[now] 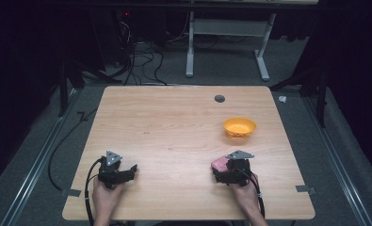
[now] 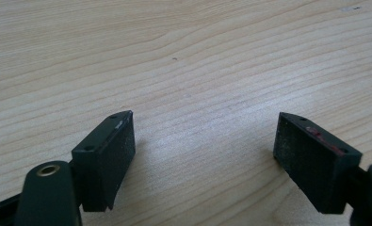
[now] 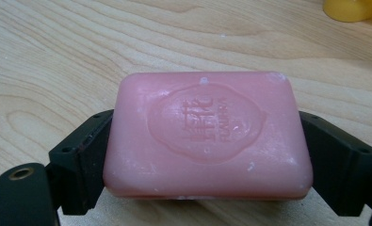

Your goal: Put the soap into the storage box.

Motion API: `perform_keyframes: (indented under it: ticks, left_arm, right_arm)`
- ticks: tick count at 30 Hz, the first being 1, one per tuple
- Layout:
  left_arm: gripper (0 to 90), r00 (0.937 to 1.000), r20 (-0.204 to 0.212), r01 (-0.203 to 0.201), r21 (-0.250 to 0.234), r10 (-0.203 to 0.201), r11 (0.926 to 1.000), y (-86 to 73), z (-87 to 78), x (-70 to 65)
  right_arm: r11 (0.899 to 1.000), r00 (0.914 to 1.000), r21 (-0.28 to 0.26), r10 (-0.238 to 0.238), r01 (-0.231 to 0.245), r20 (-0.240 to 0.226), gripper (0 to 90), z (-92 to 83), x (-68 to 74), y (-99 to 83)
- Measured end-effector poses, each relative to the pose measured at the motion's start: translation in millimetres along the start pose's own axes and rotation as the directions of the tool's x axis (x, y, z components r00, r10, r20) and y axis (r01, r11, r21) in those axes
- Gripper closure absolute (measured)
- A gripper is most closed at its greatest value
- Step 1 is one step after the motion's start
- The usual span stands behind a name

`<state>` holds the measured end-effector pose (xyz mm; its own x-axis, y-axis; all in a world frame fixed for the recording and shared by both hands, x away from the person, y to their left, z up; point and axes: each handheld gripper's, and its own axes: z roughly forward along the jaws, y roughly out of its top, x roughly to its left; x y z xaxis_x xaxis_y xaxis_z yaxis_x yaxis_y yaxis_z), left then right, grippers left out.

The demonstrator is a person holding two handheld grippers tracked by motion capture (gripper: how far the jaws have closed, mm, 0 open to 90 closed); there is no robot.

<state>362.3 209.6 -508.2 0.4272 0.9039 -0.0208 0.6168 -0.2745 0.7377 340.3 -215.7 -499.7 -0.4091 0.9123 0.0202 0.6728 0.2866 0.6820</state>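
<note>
A pink bar of soap (image 3: 207, 134) with an embossed stamp on top lies flat between the two black jaws of my right gripper (image 3: 207, 155), which press on both its short ends. In the high view the soap (image 1: 218, 164) shows as a pink patch at the left of the right gripper (image 1: 226, 170), near the table's front right. My left gripper (image 2: 202, 155) stands open over bare wood, its jaws wide apart with nothing between them. From above, the left gripper (image 1: 127, 172) sits at the front left, held by a hand.
An orange bowl (image 1: 239, 127) stands on the wooden table (image 1: 174, 122) behind the right gripper; its yellow edge (image 3: 351, 9) shows at the top right of the right gripper view. A small dark round hole (image 1: 219, 98) lies near the far edge.
</note>
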Motion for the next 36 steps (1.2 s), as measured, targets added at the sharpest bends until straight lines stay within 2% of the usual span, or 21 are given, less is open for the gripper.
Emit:
perform_keyframes:
  ticks: [11,24,36]
  left_arm:
    - [21.6,1.0,0.0,0.0,0.0,0.0,1.0,0.0,0.0,0.0]
    - [21.5,1.0,0.0,0.0,0.0,0.0,1.0,0.0,0.0,-0.1]
    - [21.5,1.0,0.0,0.0,0.0,0.0,1.0,0.0,0.0,-0.1]
  right_arm:
    - [1.0,1.0,-0.029,0.003,-0.003,-0.007,13.3,-5.3,-1.2,0.5]
    - [0.998,0.9987,-0.056,0.04,-0.041,-0.031,13.4,-16.9,-11.0,3.5]
    - [0.997,0.9978,-0.058,0.046,-0.049,-0.047,13.4,-21.5,-16.8,5.6]
